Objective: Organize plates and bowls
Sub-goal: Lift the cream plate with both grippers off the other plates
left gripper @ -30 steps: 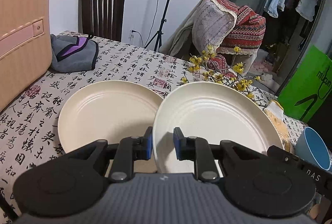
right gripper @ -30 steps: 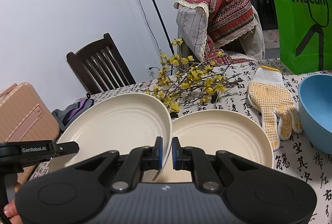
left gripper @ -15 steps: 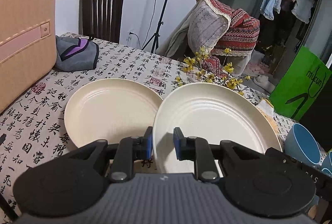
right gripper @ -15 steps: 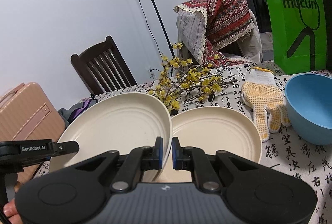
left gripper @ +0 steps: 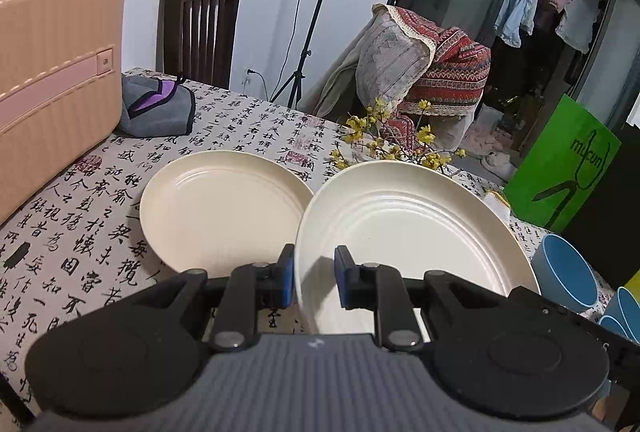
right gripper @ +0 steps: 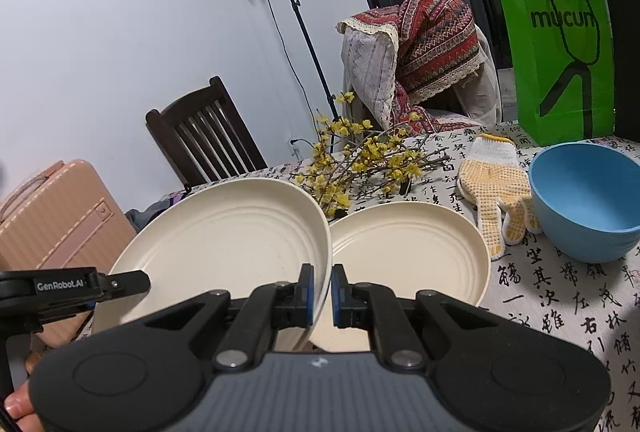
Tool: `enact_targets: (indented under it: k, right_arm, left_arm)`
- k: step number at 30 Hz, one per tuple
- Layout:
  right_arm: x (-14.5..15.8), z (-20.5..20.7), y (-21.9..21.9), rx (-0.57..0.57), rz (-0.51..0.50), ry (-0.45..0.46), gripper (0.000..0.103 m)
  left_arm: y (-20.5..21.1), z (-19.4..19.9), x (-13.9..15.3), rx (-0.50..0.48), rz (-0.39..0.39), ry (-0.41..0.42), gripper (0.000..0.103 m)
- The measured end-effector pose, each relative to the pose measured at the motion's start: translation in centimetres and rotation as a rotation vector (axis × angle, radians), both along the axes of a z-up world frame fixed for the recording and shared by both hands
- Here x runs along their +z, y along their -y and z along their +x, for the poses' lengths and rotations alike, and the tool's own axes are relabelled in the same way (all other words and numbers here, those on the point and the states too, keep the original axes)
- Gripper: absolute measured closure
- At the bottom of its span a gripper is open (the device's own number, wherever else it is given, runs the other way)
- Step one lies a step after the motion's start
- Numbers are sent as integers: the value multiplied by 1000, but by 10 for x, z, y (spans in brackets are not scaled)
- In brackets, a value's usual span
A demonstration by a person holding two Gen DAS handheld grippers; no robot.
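The left tongs point(left gripper: 314, 272) were clenched on the near rim of a cream plate point(left gripper: 408, 232), one blue pad outside the rim and the other inside the dish. The right tongs point(right gripper: 322, 290) were clamped on the same plate at its opposite edge, their pads pressed almost together over the thin rim. Gripped on both sides, the cream plate hung tilted above the surface point(left gripper: 80, 232), which was covered with a cloth printed in black calligraphy. In the right wrist view the tip of the left tongs showed at the plate's far-left edge, with a person's fingers at the lower corner. A second plate point(left gripper: 224, 208) of the same cream colour lay flat on the surface just beyond the raised one, partly covered by it in both views. A blue bowl point(right gripper: 588, 192) stood upright on the surface to the right, just beside a dotted work glove point(right gripper: 496, 184). Yellow flowering branches point(right gripper: 360, 160) lay behind the plates. A pink suitcase point(left gripper: 52, 72) stood at the left, a grey pouch point(left gripper: 156, 108) next to it, and a green paper bag point(right gripper: 556, 56) stood at the far right end.
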State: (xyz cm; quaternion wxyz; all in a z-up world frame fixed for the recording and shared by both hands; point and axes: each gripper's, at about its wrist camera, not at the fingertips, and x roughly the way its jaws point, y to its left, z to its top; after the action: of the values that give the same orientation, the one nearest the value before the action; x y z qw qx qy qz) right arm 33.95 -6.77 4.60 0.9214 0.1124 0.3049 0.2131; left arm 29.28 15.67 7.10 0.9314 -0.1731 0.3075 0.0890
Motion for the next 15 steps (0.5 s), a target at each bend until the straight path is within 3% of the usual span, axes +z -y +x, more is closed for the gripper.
enact_targets:
  k: [15]
  right_arm:
    - [7,-35,11,-17,4,10,94]
  left_arm:
    - [11,-34,10,-16,-12,25,84]
